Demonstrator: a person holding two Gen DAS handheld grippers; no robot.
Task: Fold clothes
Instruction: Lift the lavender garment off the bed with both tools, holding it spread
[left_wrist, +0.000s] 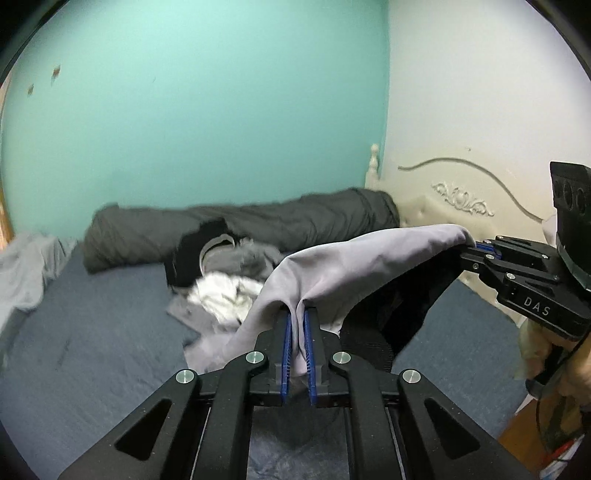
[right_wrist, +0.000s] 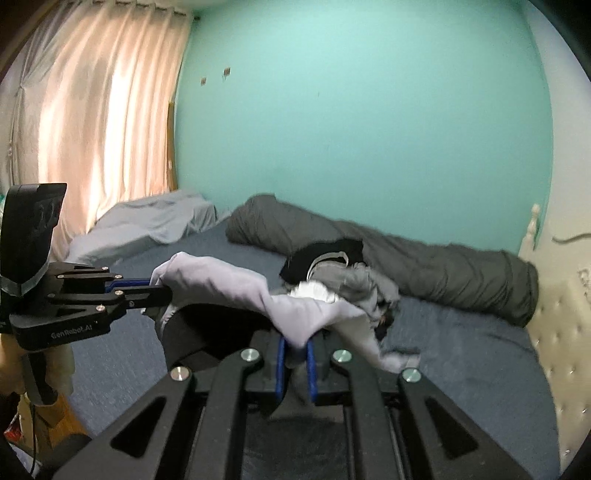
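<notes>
A light lilac-grey garment (left_wrist: 354, 266) with a black part hanging below it is held up above the blue bed (left_wrist: 92, 350). My left gripper (left_wrist: 297, 314) is shut on one edge of it. My right gripper (left_wrist: 476, 245) is shut on the other edge, at the right of the left wrist view. In the right wrist view the same garment (right_wrist: 236, 284) stretches from my right gripper (right_wrist: 295, 345) to my left gripper (right_wrist: 162, 286). A pile of black, grey and white clothes (left_wrist: 225, 269) lies on the bed behind it.
A rolled dark grey duvet (left_wrist: 258, 225) lies along the teal wall. A cream headboard (left_wrist: 461, 199) stands at the right. A pale blue sheet (right_wrist: 147, 221) is bunched at the bed's foot by the curtain (right_wrist: 96, 110). Wooden floor (left_wrist: 524, 439) shows beside the bed.
</notes>
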